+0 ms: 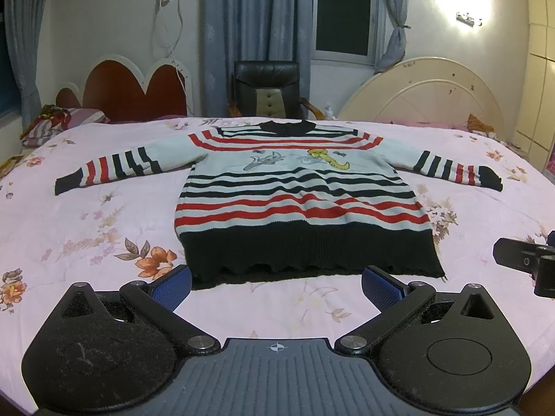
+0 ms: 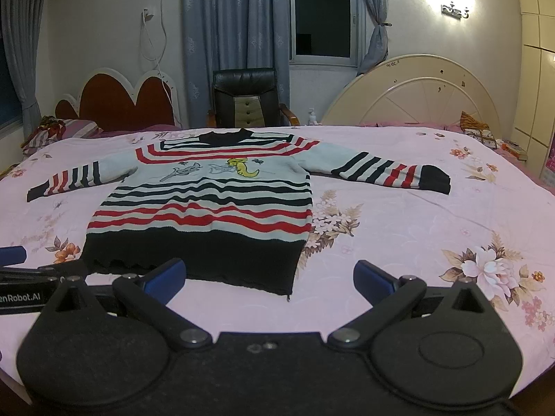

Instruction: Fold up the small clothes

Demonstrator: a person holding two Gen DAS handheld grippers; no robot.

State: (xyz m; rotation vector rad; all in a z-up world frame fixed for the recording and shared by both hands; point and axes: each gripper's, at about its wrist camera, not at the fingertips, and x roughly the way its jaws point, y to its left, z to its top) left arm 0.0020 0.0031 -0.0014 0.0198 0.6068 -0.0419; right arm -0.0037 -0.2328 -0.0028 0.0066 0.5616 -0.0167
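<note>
one sweater flat on the bed, both grippers spread wide before its hem

one small striped sweater (image 1: 298, 194) lies face up and unfolded on the pink floral bedsheet (image 1: 104, 215), both sleeves stretched out sideways and the dark collar at the far end. its wide black hem is the near edge. the cartoon print on its chest is too small to make out clearly.

the left gripper (image 1: 275, 286) hangs just short of the hem, roughly centred on it, blue pads far apart and holding nothing. the right gripper (image 2: 269, 279) sits before the hem's right corner, likewise spread wide and empty; its left pad (image 2: 166, 277) overlaps the hem in view, though contact cannot be told. each gripper is cut off at the frame edge in the other's view.

beyond the sweater's collar stands a black leather chair (image 2: 248, 98), its base hidden by the bed. left of the chair is a red headboard (image 2: 118, 98); right of it a cream headboard (image 2: 409, 93), partly washed by glare from a wall lamp (image 2: 454, 8).
</note>
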